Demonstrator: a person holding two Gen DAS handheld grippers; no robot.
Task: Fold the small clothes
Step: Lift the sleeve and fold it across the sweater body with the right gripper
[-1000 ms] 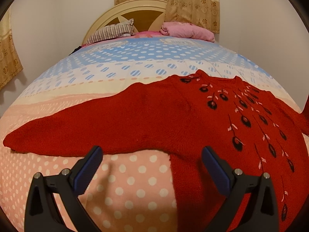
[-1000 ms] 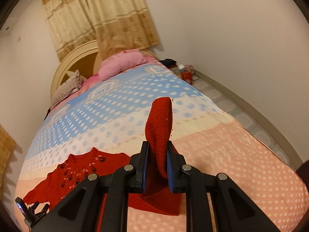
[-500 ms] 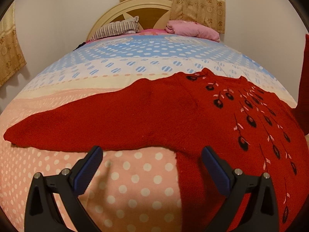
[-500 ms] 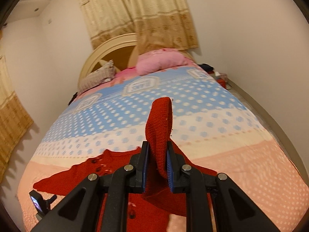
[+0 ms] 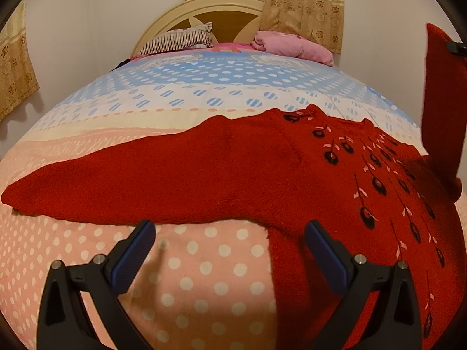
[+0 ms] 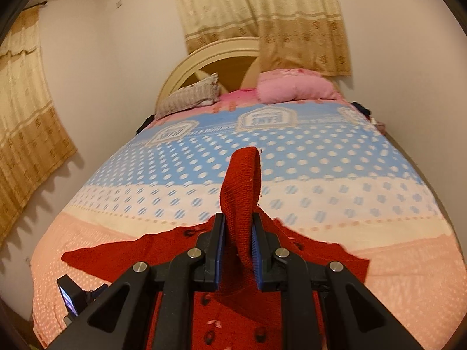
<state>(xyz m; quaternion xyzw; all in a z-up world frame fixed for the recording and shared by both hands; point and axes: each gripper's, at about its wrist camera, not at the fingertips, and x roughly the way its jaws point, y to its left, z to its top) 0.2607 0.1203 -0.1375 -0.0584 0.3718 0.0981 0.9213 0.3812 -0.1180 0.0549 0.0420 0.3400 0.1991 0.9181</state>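
A small red knit sweater (image 5: 262, 169) with black and pink embroidery lies flat on the polka-dot bed, one sleeve (image 5: 87, 186) stretched out to the left. My left gripper (image 5: 230, 250) hovers open just in front of that sleeve's lower edge, nothing between its pads. My right gripper (image 6: 238, 250) is shut on the other sleeve (image 6: 242, 192), whose cuff sticks up past the blue pads. That lifted sleeve (image 5: 440, 99) also hangs at the right edge of the left wrist view, above the sweater's body (image 6: 227, 309).
The bedspread (image 5: 204, 265) is pink, cream and blue with white dots. A striped pillow (image 5: 178, 40) and a pink bundle (image 5: 292, 46) lie by the headboard (image 6: 210, 61). Curtains hang behind. Walls stand close on both sides. The left gripper (image 6: 73, 300) shows at the right wrist view's lower left.
My right gripper has carried the red sleeve leftward over the sweater's body; the sleeve now shows large at the right of the left wrist view. The left gripper has stayed put.
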